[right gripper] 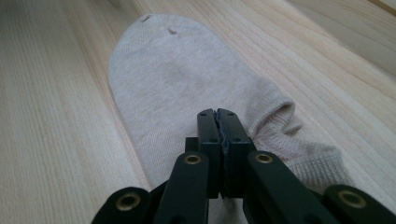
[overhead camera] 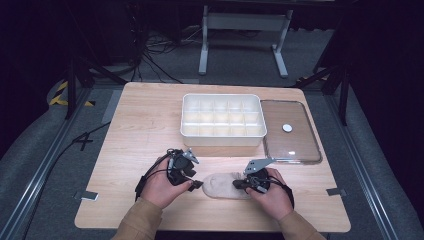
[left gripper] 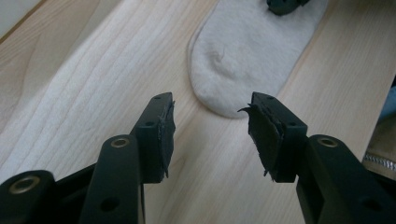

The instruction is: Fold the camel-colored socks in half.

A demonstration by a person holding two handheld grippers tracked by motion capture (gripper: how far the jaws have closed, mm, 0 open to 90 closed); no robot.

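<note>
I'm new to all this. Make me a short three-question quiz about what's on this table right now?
1. True or false: the left gripper is open.
2. The right gripper is shut over which thing: A the sock, B the white tray, C the clear lid?
3. Which end of the sock lies before the left gripper?

Key: 1 true. 2 A, though whether cloth is pinched is unclear. 3 The rounded toe end.

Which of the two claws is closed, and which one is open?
The right claw is closed, jaws together over the sock near its cuff. The left claw is open, short of the sock's toe.
</note>
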